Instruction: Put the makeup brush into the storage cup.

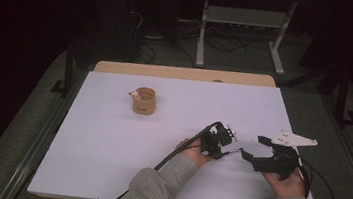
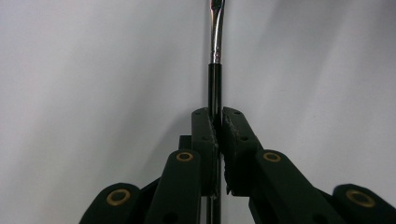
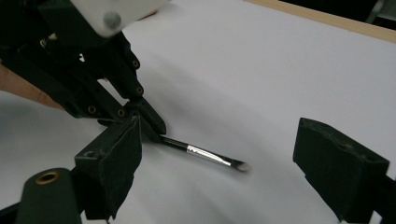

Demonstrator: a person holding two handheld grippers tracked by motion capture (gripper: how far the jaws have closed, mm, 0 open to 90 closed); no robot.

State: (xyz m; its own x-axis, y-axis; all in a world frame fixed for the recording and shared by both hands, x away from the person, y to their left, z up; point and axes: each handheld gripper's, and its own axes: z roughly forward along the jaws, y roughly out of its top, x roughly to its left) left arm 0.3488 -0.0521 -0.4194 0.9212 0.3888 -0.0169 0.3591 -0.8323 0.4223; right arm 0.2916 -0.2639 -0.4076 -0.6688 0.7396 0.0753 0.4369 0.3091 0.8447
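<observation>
A white board (image 1: 109, 142) covers most of the table, with a strip of pale wood (image 1: 182, 73) showing along its far edge. The board's left half and centre lie open, with wide bare surface from the near edge to the far one. The right side is tighter: both hands work close to the near right corner, and the right edge of the board runs just beyond them.

A small tan cup (image 1: 144, 102) with a little figure on its rim stands alone toward the far left, well apart from the hands.

The left gripper (image 1: 229, 145) sits near the middle right of the board, its jaws pressed together on the black handle of a small brush (image 3: 205, 154). In the left gripper view the brush's handle runs straight up between the pads, passing into a silver ferrule. In the right gripper view the brush slants down to the board, its pale tip on or just above the white surface; I cannot tell which.

The right gripper (image 1: 253, 147) is just beside, jaws spread wide with nothing between them, the brush tip pointing into the gap.
</observation>
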